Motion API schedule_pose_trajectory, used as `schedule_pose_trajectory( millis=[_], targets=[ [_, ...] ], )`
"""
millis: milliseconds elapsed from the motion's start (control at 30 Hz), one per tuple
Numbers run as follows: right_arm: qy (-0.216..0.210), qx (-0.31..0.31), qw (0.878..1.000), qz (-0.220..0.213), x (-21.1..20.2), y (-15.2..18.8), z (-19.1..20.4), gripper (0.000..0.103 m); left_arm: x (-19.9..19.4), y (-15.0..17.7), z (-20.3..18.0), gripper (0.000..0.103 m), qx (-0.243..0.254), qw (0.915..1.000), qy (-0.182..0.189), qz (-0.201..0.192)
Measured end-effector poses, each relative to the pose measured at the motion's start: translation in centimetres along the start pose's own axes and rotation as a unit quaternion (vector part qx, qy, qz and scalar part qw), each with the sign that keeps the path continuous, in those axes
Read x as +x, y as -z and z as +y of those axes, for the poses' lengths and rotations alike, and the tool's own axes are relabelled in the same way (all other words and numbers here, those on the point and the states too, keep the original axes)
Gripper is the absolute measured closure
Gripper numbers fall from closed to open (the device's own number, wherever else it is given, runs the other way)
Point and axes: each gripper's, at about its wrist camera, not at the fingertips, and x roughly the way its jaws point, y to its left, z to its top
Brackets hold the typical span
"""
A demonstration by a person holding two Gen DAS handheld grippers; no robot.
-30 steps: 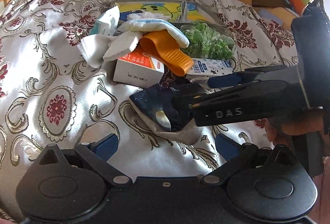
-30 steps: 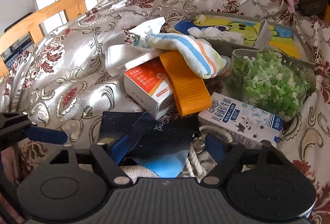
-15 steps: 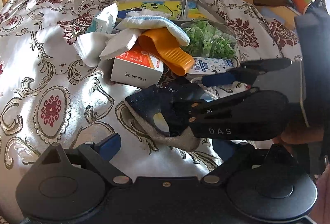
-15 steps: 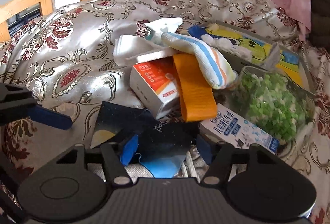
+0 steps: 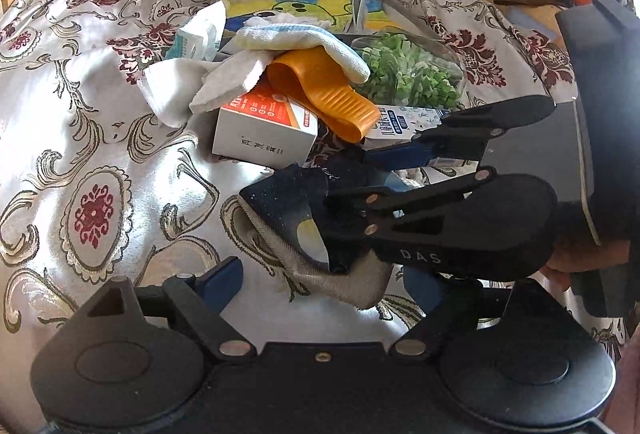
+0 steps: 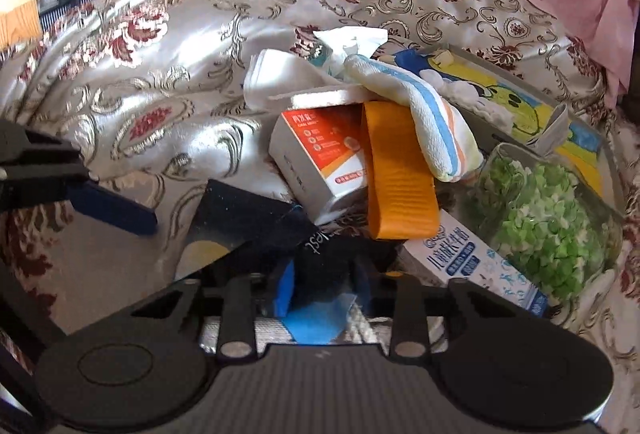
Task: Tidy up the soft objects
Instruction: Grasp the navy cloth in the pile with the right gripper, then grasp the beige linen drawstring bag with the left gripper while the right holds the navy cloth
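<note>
Dark navy pouch, low centre of the right-cam view, is pinched by the right gripper, jaws just been closing on it. Left gripper hangs spread wide just beside it, holding nothing. Barely started imo: towel, white cloth, boxes etc still piled mid-frame on the bedspread.

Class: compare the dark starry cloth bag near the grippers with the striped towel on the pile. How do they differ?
The starry cloth bag is dark navy; the striped towel is pale with blue and orange stripes. The bag lies on the bedspread, pinched by the right gripper; the towel drapes untouched over the orange piece. Both are soft fabric.
</note>
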Motion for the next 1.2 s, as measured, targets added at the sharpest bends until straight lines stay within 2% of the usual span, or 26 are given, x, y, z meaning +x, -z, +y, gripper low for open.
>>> schedule_pose_trajectory(
  millis=[167, 200, 300, 533, 700, 833, 1000, 1100, 1167, 1200],
  targets=[
    [0.016, 0.001, 1.0, -0.001, -0.5, 0.2, -0.4, 0.099, -0.2, 0.0, 0.0, 0.022, 0.0, 1.0, 0.002, -0.004],
    [0.02, 0.003, 1.0, -0.001, -0.6, 0.2, -0.6, 0.101, -0.3, 0.0, 0.1, 0.022, -0.001, 1.0, 0.003, -0.006],
    [0.018, 0.038, 0.999, -0.003, -1.0, 0.3, -1.8, 0.102, -0.4, 0.0, 0.2, 0.024, -0.006, 0.9999, 0.006, -0.008],
    [0.066, 0.078, 0.995, -0.001, -2.3, 0.6, -3.4, 0.102, -0.4, 0.0, 0.5, 0.027, -0.018, 0.9998, 0.006, -0.006],
    [0.083, 0.121, 0.989, 0.001, -3.3, 1.0, -5.0, 0.102, -0.5, -0.2, 0.6, 0.027, -0.024, 0.9996, 0.007, -0.014],
    [0.105, 0.14, 0.985, 0.009, -3.6, 1.3, -5.9, 0.102, -0.5, -0.5, 0.8, 0.026, -0.04, 0.9986, 0.026, -0.025],
    [0.101, 0.168, 0.98, 0.016, -3.3, 1.7, -6.7, 0.102, 0.7, -1.2, 0.9, 0.026, -0.069, 0.996, 0.051, -0.025],
    [0.083, 0.193, 0.978, 0.014, -3.1, 1.9, -7.2, 0.101, 1.4, -1.4, 0.9, 0.034, -0.079, 0.9953, 0.051, -0.022],
    [0.062, 0.215, 0.975, 0.012, -2.9, 2.0, -7.6, 0.098, 1.6, -1.4, 0.9, 0.049, -0.076, 0.9957, 0.05, -0.02],
    [0.051, 0.226, 0.973, 0.01, -2.8, 2.1, -7.7, 0.094, 1.7, -1.4, 0.8, 0.052, -0.075, 0.9957, 0.051, -0.018]
  ],
)
